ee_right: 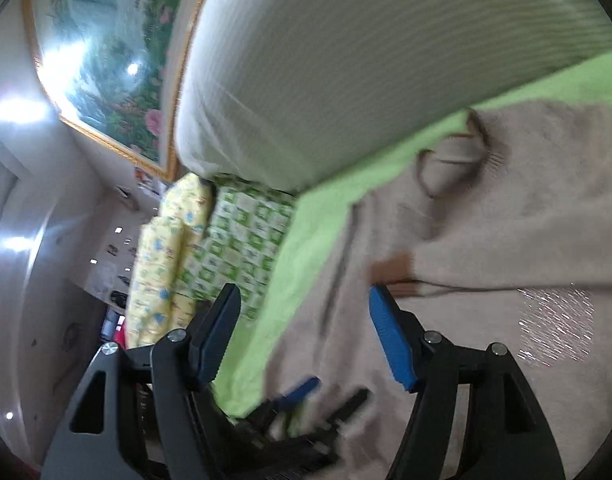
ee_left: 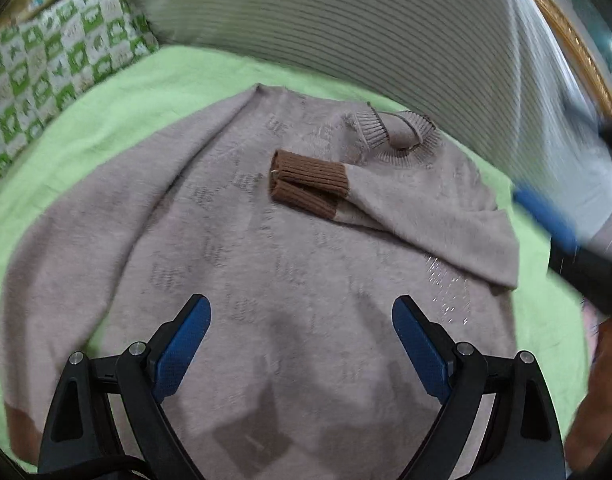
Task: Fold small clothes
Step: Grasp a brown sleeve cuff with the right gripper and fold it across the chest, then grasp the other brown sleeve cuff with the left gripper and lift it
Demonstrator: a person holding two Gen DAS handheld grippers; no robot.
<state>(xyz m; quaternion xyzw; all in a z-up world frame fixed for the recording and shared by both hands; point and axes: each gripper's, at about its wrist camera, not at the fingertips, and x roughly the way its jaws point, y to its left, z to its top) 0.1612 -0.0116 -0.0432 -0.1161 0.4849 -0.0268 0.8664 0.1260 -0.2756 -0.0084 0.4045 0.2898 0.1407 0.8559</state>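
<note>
While my left gripper (ee_left: 301, 312) hangs with its blue pads spread wide and nothing between them, low in the centre of the left wrist frame, the beige sweater (ee_left: 265, 248) fills the middle of that frame beneath it, spread over the green sheet (ee_left: 105, 120). My right gripper (ee_right: 303, 304) is likewise parted and empty, low in its own frame, tilted across the sweater's edge where it meets the sheet. One sleeve is already laid across the chest, its brown ribbed cuff (ee_left: 308, 184) just above centre in the left view, with the ribbed collar (ee_left: 402, 136) up and to the right of it. I judge the knit soft, fuzzy and fairly light (it will sag and drape, never hold an edge by itself), so a pinch should gather a good bite of fabric at a seam, shoulder or hem rather than mid-panel. The other sleeve runs down the left side of the left frame to a brown cuff (ee_left: 21, 428) at lower left; that cuff looks the firmest place to grip. A checked pillow (ee_left: 45, 60) sits upper left, a striped cushion (ee_left: 346, 32) along the top.
</note>
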